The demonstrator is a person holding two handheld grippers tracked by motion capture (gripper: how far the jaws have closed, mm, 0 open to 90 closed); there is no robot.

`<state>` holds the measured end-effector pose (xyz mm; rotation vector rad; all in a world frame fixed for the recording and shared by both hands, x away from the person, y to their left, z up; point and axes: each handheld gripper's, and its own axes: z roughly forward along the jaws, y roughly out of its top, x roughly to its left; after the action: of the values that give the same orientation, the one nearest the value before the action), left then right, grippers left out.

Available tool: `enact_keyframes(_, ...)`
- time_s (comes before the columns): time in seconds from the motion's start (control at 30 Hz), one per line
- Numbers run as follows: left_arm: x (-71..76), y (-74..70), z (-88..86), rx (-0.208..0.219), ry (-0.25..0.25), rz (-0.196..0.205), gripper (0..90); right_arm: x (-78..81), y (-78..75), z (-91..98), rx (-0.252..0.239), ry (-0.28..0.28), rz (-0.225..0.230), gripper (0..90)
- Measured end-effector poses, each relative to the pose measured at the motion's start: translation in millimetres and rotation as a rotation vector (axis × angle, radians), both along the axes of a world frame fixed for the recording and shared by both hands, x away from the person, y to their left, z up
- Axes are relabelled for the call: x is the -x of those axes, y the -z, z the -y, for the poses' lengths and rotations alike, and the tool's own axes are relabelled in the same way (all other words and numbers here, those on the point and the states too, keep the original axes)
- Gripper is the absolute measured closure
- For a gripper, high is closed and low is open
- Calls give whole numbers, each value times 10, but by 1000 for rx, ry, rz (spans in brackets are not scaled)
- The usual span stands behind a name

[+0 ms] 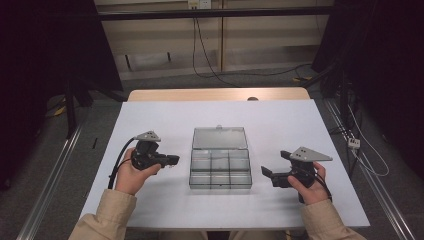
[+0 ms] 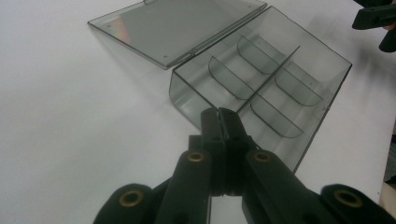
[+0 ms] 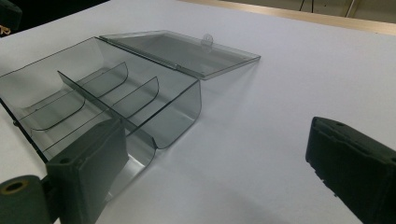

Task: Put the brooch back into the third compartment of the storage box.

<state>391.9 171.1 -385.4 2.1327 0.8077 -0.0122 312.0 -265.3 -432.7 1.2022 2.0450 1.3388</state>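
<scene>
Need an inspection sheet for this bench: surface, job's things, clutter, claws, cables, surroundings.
Surface: white table, flat, with a wooden edge at the far side.
Job's things: clear plastic box at the centre, with divided compartments and nothing seen inside; its lid lies open, flat on the far side.
Clutter: nothing seen.
Claws: left claw shut, holding nothing, beside the box's left side; right claw open, holding nothing, to the box's right.
Cables: a black cable trails from the left claw; black leads run across the floor behind.
Surroundings: grey floor, metal rails along both sides, dark equipment at both sides.
</scene>
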Motion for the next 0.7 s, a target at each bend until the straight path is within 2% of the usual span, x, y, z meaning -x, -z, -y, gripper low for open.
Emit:
enact_keyframes(0.13,-21,-14,65,6,-5,-1,900,3,-2,10,-3,4,0,51)
enact_keyframes(0.7,-122,-90,350,24,27,12,900,10,3,16,-4,3,-1,51)
